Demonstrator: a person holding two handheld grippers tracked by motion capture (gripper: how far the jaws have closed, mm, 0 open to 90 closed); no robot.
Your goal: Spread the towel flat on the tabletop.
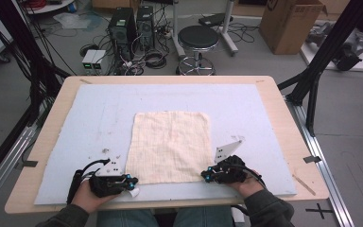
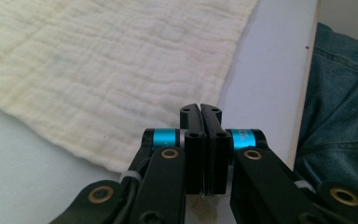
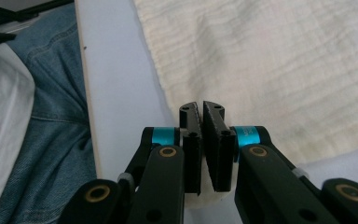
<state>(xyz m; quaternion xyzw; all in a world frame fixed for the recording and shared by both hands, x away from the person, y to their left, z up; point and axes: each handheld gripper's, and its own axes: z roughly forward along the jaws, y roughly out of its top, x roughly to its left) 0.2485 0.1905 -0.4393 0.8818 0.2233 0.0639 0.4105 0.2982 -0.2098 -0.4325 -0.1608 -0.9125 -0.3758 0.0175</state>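
A cream, crinkled cloth lies flat in the middle of the pale blue mat. My left gripper sits at the cloth's near left corner, my right gripper at its near right corner. In the left gripper view the cloth spreads away ahead, and the left gripper has its jaws pressed together with a bit of the corner pinched low between them. In the right gripper view the right gripper is likewise shut, with the corner of the cloth caught between its pads.
The mat covers a wooden table whose near edge runs just behind both grippers. The person's jeans are right below that edge. On the floor beyond the table stand a black stool, computer towers and a cardboard box.
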